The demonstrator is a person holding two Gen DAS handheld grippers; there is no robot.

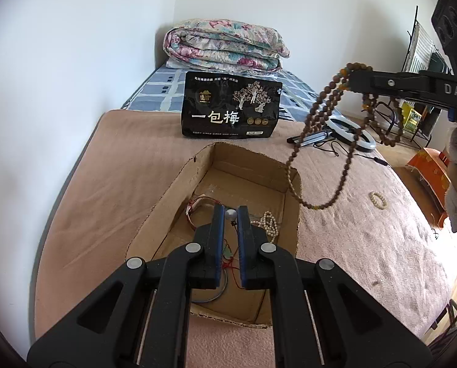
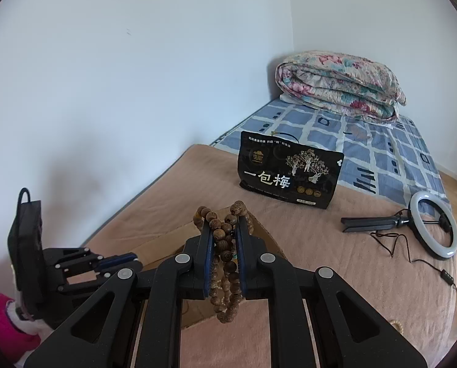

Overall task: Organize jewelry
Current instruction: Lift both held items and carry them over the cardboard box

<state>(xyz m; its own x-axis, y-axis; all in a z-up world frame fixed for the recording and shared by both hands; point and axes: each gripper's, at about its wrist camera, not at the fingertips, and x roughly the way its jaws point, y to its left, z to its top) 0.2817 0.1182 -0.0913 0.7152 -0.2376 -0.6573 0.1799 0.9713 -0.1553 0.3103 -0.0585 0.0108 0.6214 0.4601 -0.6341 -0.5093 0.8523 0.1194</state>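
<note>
Wooden bead strand clamped in right hand-held gripper, dangling above cardboard box; left hand-held gripper closed, empty, over box.

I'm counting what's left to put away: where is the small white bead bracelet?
In the left wrist view, the white bead bracelet lies on the pink blanket, right of the cardboard box, outside it.
</note>
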